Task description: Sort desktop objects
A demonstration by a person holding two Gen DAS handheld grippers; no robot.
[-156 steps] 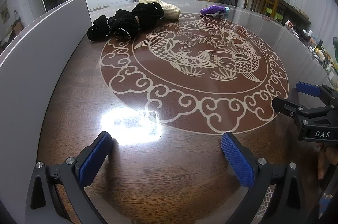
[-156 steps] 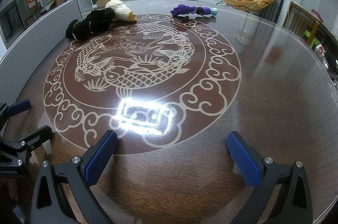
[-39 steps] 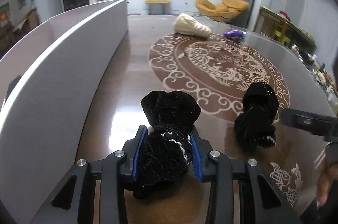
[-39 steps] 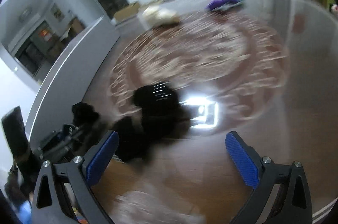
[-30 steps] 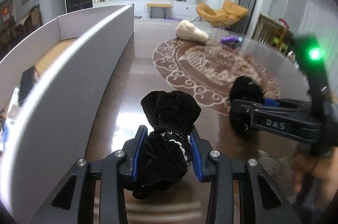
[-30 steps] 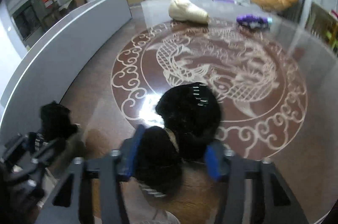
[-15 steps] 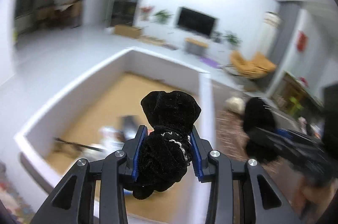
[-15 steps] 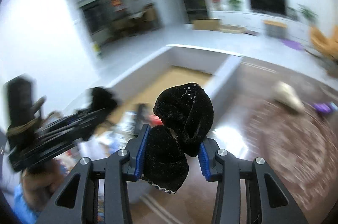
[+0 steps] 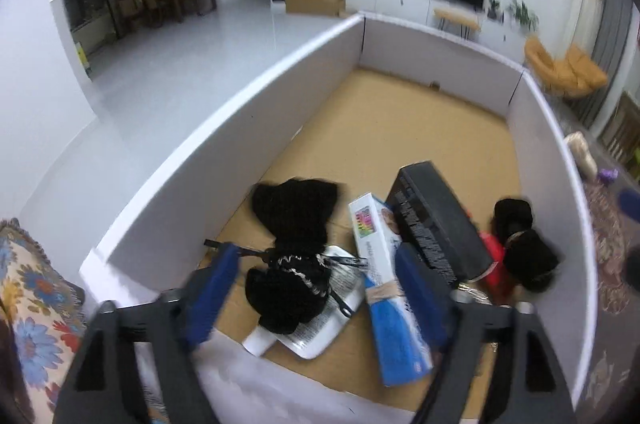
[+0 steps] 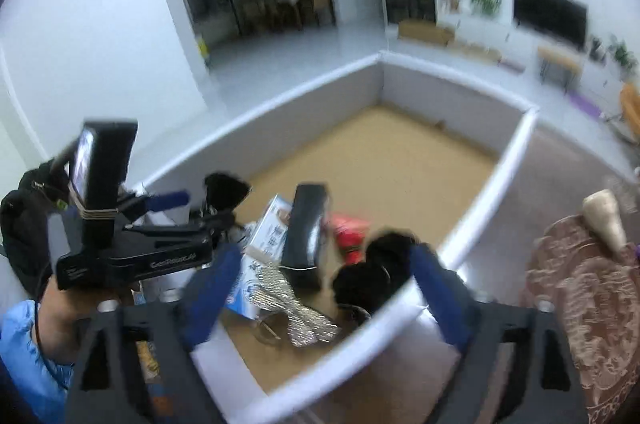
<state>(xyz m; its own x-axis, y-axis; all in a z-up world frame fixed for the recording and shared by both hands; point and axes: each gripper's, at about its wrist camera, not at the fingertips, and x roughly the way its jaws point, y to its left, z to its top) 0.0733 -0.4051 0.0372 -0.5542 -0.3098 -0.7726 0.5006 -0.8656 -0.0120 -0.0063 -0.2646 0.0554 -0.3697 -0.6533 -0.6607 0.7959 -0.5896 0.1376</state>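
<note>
A: Left hand-held gripper (image 9: 316,288) and right hand-held gripper (image 10: 320,288) have just been opening, now wide; both black gloves (image 9: 294,256) dropping into the box (image 9: 240,128).

B: Drop-off step, then. Next: fetch the cream item (image 10: 604,220) on the tabletop (image 10: 560,176).

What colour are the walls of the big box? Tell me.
The box walls are white, with a brown cardboard floor; the left wrist view shows it best.

I'm looking down into the box (image 9: 224,128), which stands at the table's (image 10: 560,192) left edge. Inside, near my end, one glove (image 9: 292,248) lies on a flat packet (image 9: 320,336); right of it a carton (image 9: 384,288), then a long case (image 9: 436,220) leaning across it. The second glove (image 9: 524,244) sits by the right wall (beside something I can't identify). The far half of the floor holds nothing.
</note>
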